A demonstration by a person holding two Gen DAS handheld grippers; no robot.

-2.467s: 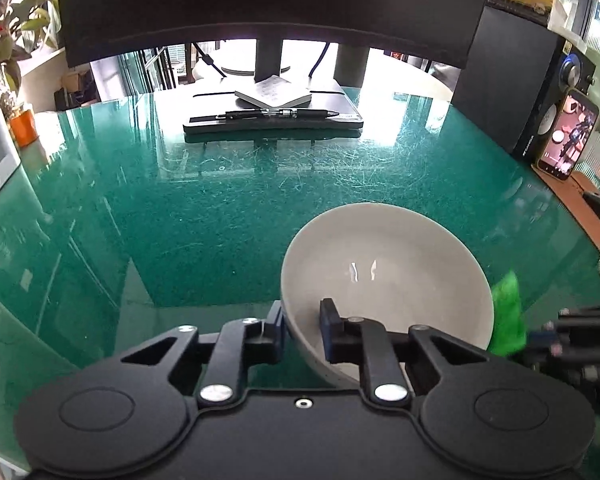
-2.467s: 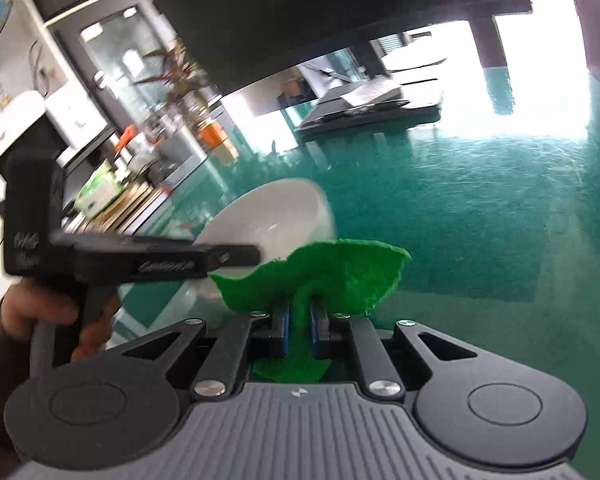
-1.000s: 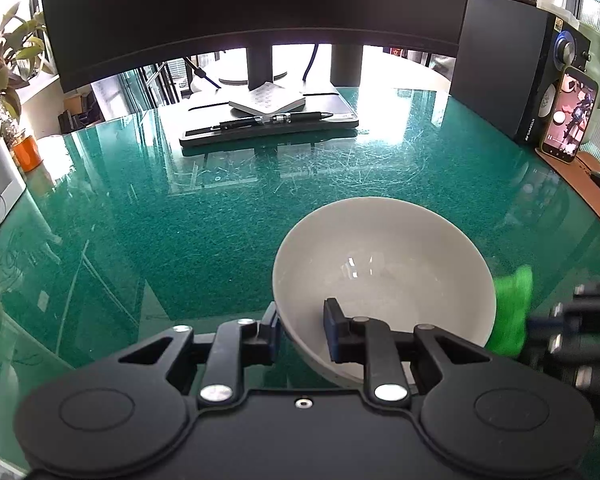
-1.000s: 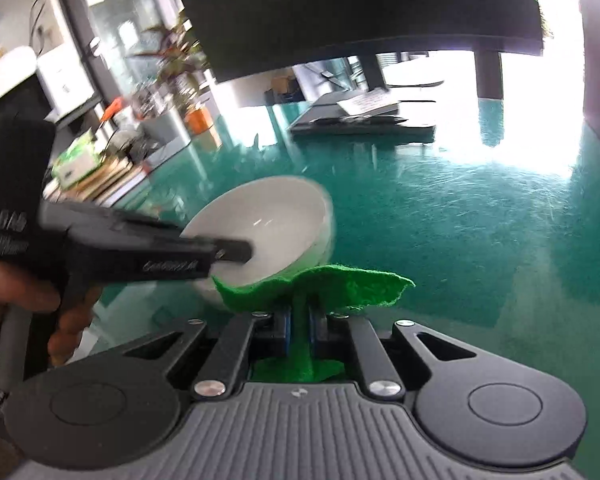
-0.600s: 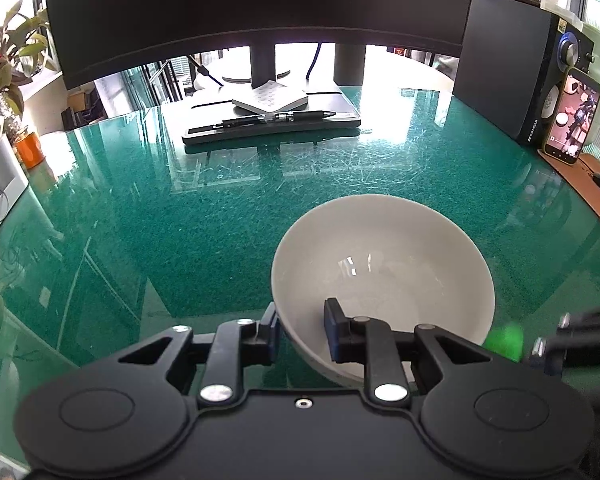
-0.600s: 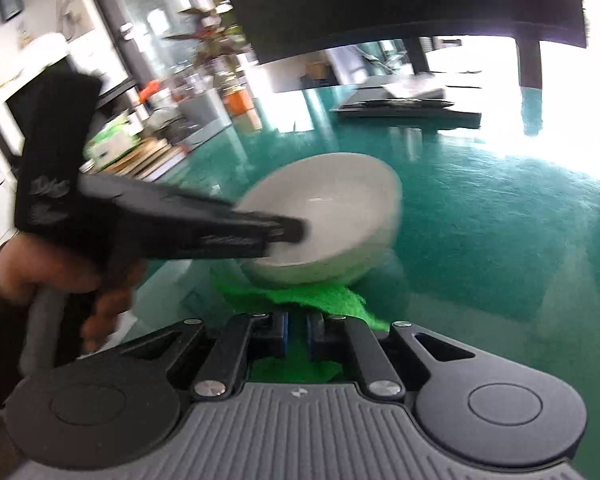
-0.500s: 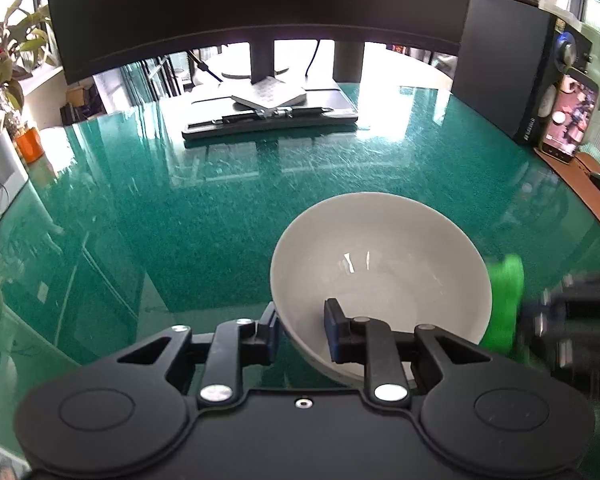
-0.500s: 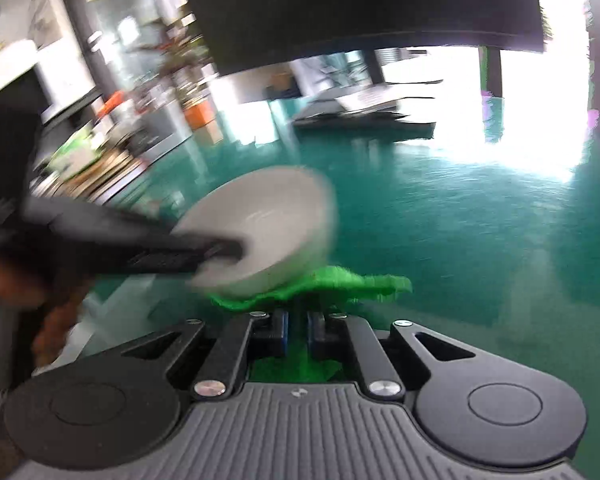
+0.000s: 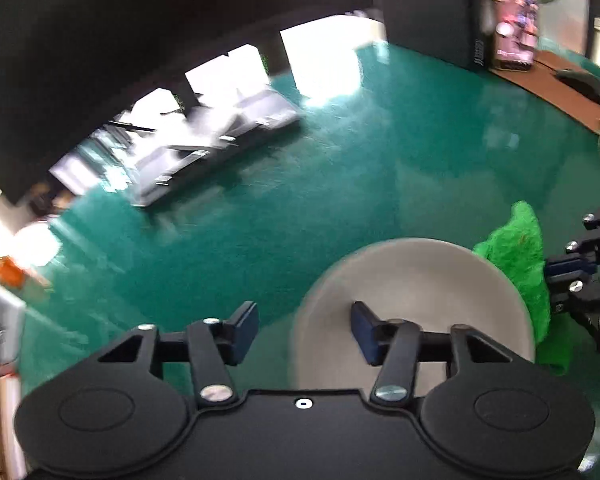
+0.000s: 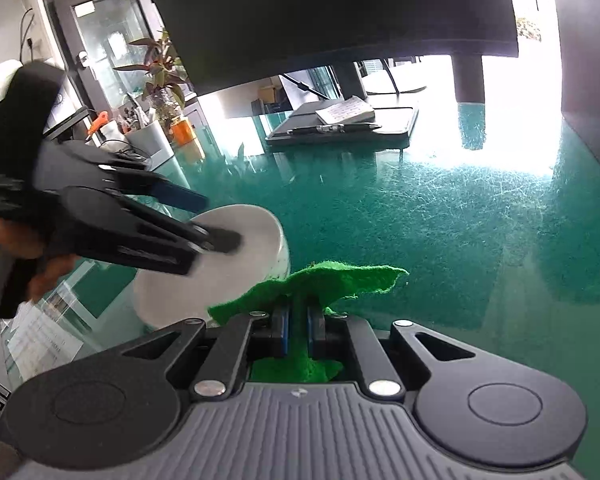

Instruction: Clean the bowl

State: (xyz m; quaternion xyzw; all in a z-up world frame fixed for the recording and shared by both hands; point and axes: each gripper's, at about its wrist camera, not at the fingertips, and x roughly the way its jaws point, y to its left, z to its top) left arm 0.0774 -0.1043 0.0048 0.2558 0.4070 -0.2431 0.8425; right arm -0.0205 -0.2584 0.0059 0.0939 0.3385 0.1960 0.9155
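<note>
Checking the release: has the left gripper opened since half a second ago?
Yes. The left gripper now stands wide open; its left finger sits clear of the white bowl, whose rim it clamped before. The right gripper holds the green cloth.

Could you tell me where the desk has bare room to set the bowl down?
Free: the green glass desk between the white ceramic bowl and the black tray under the monitor. Crowded: the left edge around the potted plant, and the green scrubbing cloth beside the bowl.
</note>
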